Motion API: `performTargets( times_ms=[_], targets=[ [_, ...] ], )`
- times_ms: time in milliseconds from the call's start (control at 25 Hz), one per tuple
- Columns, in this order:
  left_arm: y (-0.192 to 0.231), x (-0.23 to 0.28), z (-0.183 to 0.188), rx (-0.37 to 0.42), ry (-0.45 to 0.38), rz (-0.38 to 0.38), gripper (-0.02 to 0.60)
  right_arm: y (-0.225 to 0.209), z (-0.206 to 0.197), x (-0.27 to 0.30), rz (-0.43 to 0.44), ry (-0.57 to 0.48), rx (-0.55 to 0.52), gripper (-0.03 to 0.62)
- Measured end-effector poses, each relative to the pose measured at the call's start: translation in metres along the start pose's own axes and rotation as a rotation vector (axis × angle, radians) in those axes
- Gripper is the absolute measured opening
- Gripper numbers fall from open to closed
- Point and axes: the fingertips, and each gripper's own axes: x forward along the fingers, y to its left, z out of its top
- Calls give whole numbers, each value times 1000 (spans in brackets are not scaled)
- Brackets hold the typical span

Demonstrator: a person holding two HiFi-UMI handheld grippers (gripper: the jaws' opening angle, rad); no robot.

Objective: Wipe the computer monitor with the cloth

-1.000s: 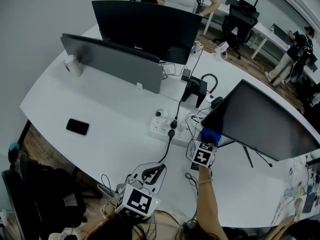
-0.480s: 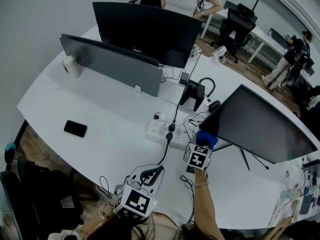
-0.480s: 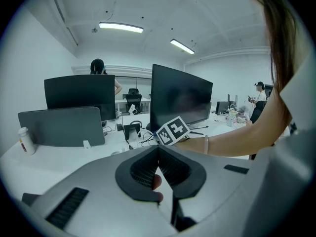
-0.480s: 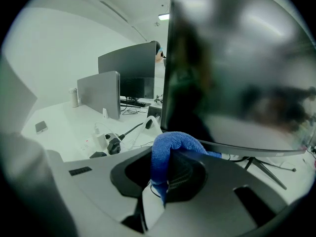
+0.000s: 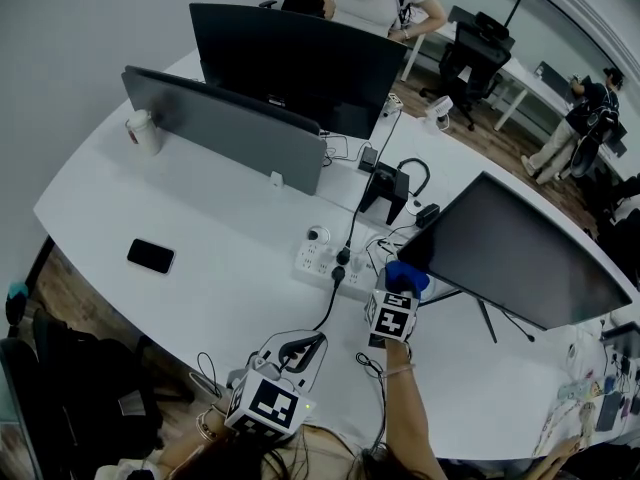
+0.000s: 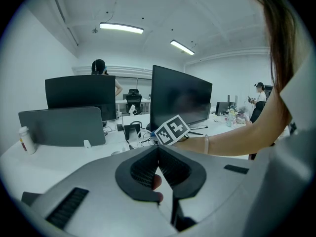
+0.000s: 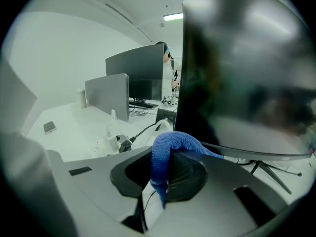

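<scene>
My worry: the blue terry cloth [image 7: 170,143] is pinched only by a fold, so dragging it across glass could pull it free. A hard push could also rock the black flat computer monitor [image 5: 520,253] on its thin stand. The left tool [image 6: 159,174], well short of the monitor over the white bench [image 5: 200,228], is clenched on nothing. The right tool [image 7: 160,179] is clamped on the cloth at the monitor's lower left corner; I cannot confirm contact with the screen.
</scene>
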Motion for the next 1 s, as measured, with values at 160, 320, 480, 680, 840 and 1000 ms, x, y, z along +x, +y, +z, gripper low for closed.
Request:
performTargets(
  times_ms=[160,320,480,680,840,1000],
  targets=[
    [-1,-2,0,0,-2,0,8,10,6,-3,40,-20,-4,51],
    [-1,-2,-1,4,-2,1,8,24,12,-4,94,-45,-13,51],
    [-2,-4,-1,3,-5,4,8,33,20,-4,122,-62,-16,51],
    [0,-6,-3,0,-7,12,8,35,29,-4,136,-95,19,51],
    [-1,-7,-2,2,-10,12,8,27,38,-3,116,-117,85,51],
    [1,-9,-3,23,8,13,8,19,43,-4,91,-129,103,51]
  ],
)
